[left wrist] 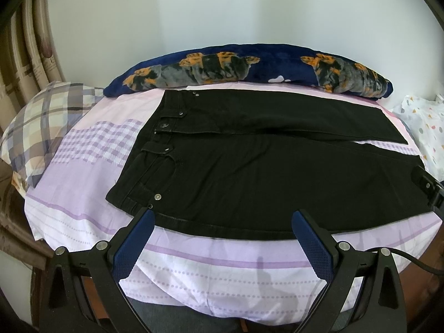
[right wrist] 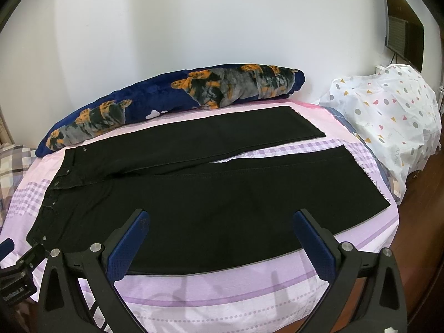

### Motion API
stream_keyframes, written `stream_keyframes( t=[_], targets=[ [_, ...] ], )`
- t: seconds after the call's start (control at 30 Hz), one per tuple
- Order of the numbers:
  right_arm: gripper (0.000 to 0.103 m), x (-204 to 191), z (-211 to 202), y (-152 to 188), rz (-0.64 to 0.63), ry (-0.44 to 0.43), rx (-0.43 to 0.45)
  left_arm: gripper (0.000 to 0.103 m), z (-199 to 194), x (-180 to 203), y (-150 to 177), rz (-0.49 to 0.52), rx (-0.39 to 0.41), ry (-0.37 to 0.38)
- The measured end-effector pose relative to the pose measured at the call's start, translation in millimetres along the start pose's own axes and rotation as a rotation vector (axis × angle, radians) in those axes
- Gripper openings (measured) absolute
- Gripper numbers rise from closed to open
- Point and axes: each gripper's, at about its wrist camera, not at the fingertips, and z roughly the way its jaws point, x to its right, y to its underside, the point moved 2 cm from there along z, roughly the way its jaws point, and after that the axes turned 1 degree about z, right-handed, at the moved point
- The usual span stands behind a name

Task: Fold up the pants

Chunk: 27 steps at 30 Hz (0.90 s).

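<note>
Black pants (left wrist: 249, 172) lie flat on the bed, waistband to the left, both legs stretched right and slightly parted. My left gripper (left wrist: 223, 216) hovers open over the near edge by the waistband, blue pads wide apart, nothing between them. In the right wrist view the same pants (right wrist: 211, 194) spread across the sheet, and my right gripper (right wrist: 222, 216) is open above the near leg's edge. The right gripper's tip (left wrist: 427, 187) shows at the near leg's hem, and the left gripper's body (right wrist: 16, 266) shows by the waistband corner.
A lilac and white checked sheet (left wrist: 91, 166) covers the bed. A navy blanket with orange and grey prints (left wrist: 222, 66) lies rolled along the far wall. A plaid pillow (left wrist: 47, 122) sits at the left, a dotted white bag (right wrist: 388, 116) at the right.
</note>
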Motion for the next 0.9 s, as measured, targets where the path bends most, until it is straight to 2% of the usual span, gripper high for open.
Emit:
stream_keyframes(
  t=[0.9],
  targets=[
    [0.103,-0.8,0.3,-1.3,0.005,-0.011,0.004,0.099,-3.6,7.9,-8.4,0.002,0.004,0.002]
  ],
)
